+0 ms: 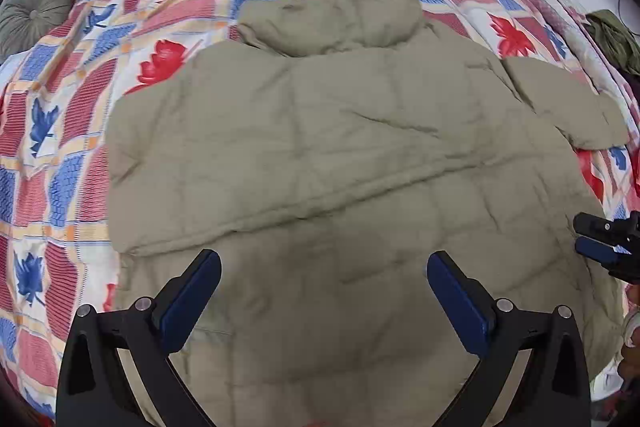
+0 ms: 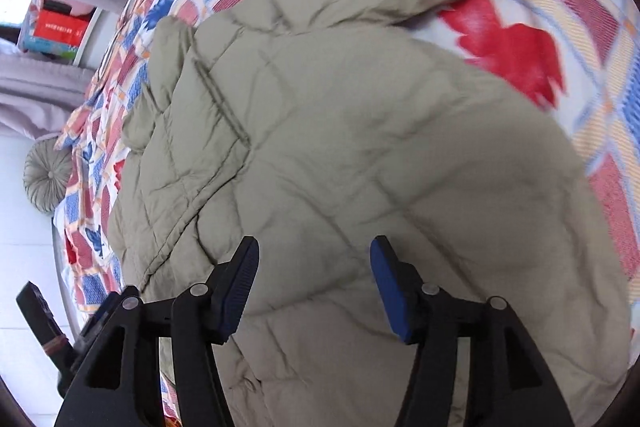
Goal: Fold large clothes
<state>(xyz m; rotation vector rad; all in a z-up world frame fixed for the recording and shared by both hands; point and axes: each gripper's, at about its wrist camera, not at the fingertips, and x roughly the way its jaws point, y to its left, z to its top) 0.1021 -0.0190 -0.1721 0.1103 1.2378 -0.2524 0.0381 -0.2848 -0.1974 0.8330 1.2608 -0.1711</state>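
A round grey-green cushion (image 1: 32, 11) sits off the far left of the khaki quilted jacket (image 1: 340, 155), which lies spread flat on the leaf-patterned bedspread (image 1: 72, 147). Over the jacket's near part, the left gripper (image 1: 324, 267) hangs with jaws wide apart and empty. The right gripper (image 2: 314, 255) likewise gapes above the jacket's fabric, pads touching nothing.

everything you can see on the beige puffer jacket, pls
The beige quilted puffer jacket lies spread flat, plain back side up, on the red, blue and white leaf-print quilt. It looks like soft, padded, matte fabric stitched in squares, lightly creased. The puffy collar is at the far end. One side looks folded in over the body, leaving a long diagonal edge; the other sleeve sticks out to the right. Both grippers hang open above the near part, neither holding it.
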